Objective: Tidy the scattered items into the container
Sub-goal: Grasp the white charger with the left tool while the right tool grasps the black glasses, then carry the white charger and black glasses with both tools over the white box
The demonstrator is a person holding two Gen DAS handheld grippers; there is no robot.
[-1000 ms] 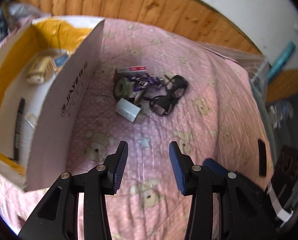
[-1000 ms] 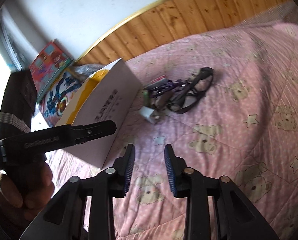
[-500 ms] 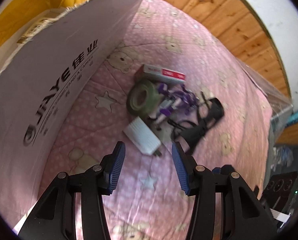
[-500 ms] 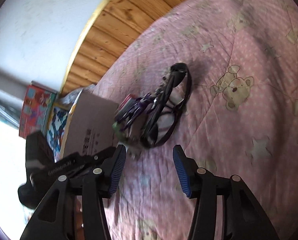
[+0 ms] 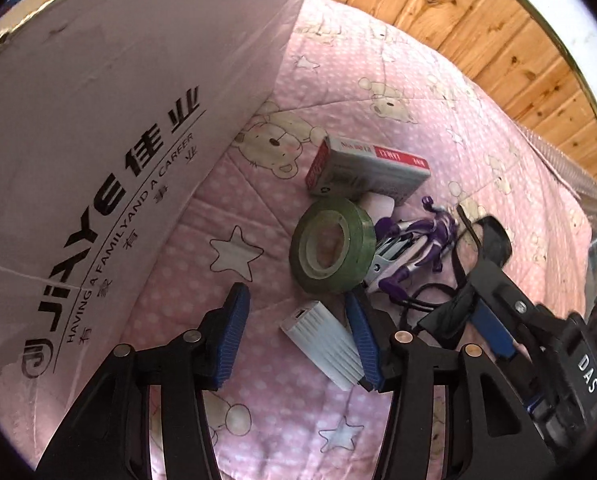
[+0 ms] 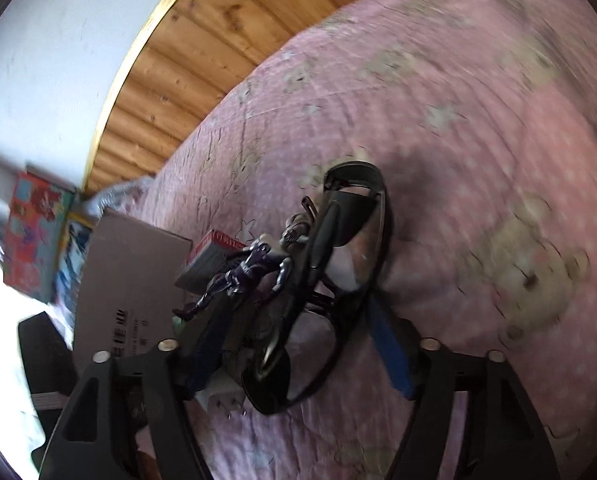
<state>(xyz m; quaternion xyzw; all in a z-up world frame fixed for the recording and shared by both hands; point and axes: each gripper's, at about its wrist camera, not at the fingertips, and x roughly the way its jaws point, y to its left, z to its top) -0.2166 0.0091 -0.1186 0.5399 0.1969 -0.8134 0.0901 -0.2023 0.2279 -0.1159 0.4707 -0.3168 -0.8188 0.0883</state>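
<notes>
Pickup step. Left gripper (image 5: 298,330) spread around white charger (image 5: 324,346), beside box (image 5: 98,128) on the quilt (image 5: 478,152). Right gripper (image 6: 298,354) spread over black glasses (image 6: 330,280). Next: both close squarely.

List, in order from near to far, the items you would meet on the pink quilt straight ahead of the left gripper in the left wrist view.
White charger plug between the left gripper's open fingers → green tape roll → grey box with red label → wooden wall panelling.
</notes>
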